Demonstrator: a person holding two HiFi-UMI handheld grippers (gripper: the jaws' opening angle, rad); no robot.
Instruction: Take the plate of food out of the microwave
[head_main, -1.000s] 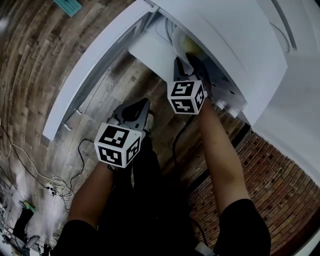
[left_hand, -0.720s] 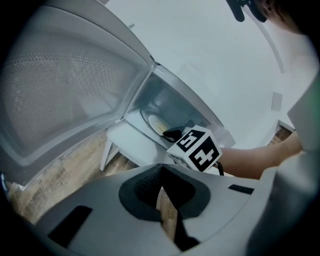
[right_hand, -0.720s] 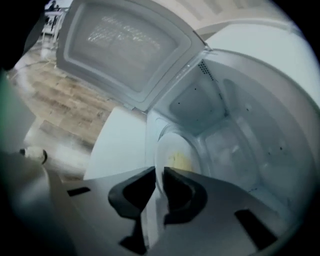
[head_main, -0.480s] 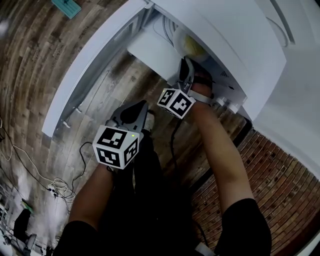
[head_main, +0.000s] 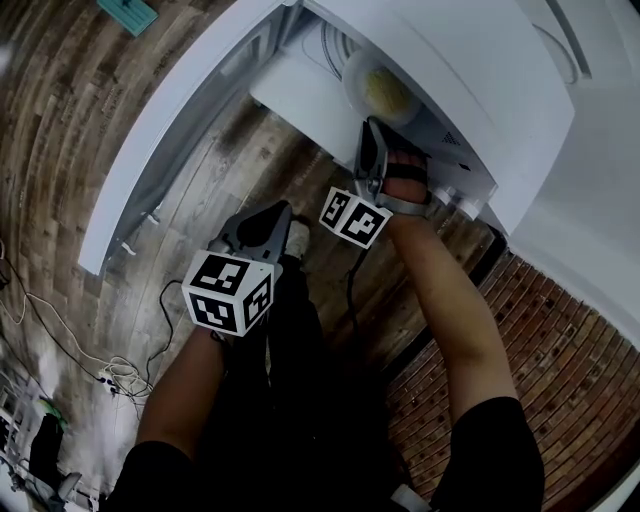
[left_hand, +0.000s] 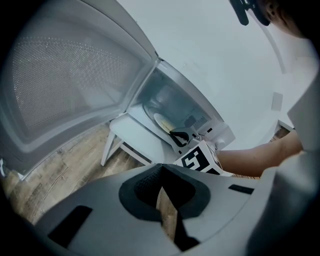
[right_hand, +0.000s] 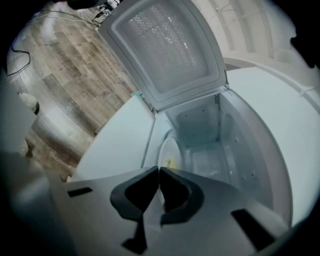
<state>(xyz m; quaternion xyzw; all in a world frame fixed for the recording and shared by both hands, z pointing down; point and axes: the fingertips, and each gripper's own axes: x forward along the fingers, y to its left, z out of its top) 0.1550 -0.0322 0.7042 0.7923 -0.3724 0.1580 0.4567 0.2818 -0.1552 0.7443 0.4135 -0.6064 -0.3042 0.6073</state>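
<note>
**Plate (head_main: 352, 75) of food (head_main: 385, 92) inside the open microwave (head_main: 470, 70), near rim nipped by the right gripper (head_main: 372, 135), whose jaws have just been closing.**
Likely stiff, slick and breakable, so take the rim deep and keep it level. The pad contact is hard to make out. The left gripper (head_main: 278, 210), outside the microwave, is closed and empty.

Reaching out with the right, holding the left back.
Stretches the right forearm (head_main: 445, 290) forward, right gripper (head_main: 372, 126) rolled onto its side, jaws just closing and pinched on the rim of the plate (head_main: 356, 76); holds the left gripper (head_main: 277, 208) nearer the body on a bent left forearm (head_main: 190, 385), jaws tip to tip, empty.
</note>
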